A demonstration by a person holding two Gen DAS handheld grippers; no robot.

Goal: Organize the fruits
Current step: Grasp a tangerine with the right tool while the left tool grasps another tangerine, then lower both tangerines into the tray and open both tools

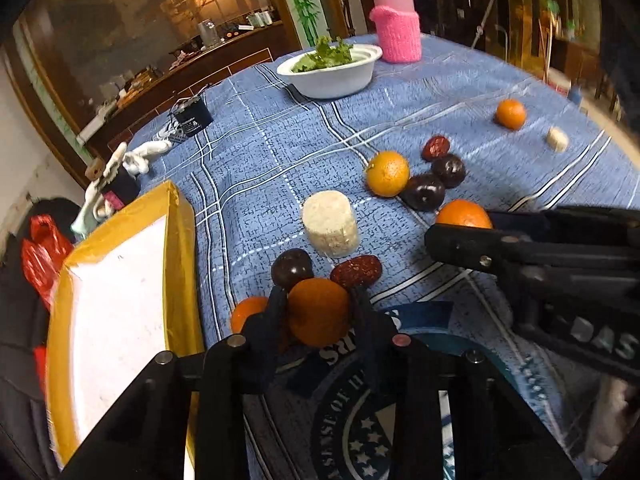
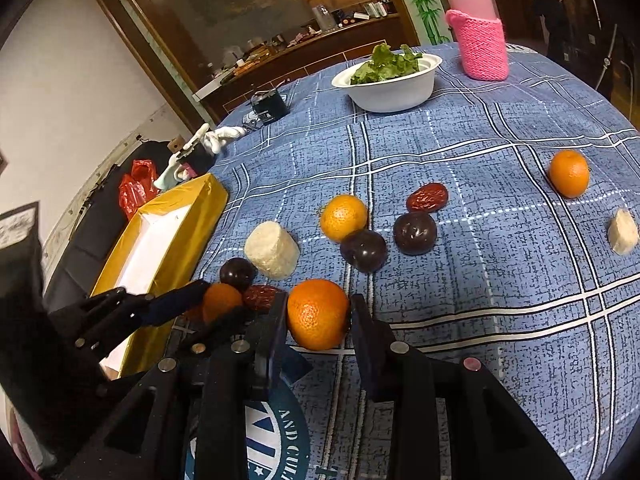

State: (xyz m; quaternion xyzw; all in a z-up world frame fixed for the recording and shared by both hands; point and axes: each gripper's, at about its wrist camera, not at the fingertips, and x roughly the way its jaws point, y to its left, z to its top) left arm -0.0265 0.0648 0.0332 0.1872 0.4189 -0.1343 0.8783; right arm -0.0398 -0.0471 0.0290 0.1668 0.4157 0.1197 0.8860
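Table: round, covered by a blue checked cloth (image 2: pixel 480 208) with a printed round badge at the near edge.
Box: a yellow-walled box (image 1: pixel 182 248) with a white floor, open on top, at the left edge of the table; nothing shows inside it.
Bottle: a bottle in a pink knitted sleeve (image 2: pixel 482 46) stands upright at the far side of the table.
Bowl: a white bowl (image 2: pixel 394 90) of green leaves, just left of the bottle.
Left gripper: the left gripper (image 1: pixel 319 314) has its two dark fingers pressed on either side of an orange (image 1: pixel 319 312) at the near left of the table, close to the box. The right wrist view shows the same grip from the side.
Right gripper: the right gripper (image 2: pixel 319 316) is clamped on a second orange (image 2: pixel 318 314), which sits just right of the left gripper's fruit.
Other oranges: one in the middle of the cloth (image 2: pixel 343 217), one far right (image 2: pixel 569 173), and a part-hidden one (image 1: pixel 248 312) behind the left gripper's left finger.
White blocks: a pale round block (image 2: pixel 273 256) stands near the left cluster; a smaller one (image 2: pixel 623 232) lies at the right edge.
Plums: three dark plums, one (image 2: pixel 236 273) just behind the left gripper's orange, two (image 2: pixel 364 250) (image 2: pixel 415 233) beside the middle orange.
Red dates: one (image 1: pixel 356 271) touching the left gripper's right finger, another (image 2: pixel 427 197) past the two plums.
Black pot: a small dark container (image 2: pixel 269 109) near the far left edge of the table.
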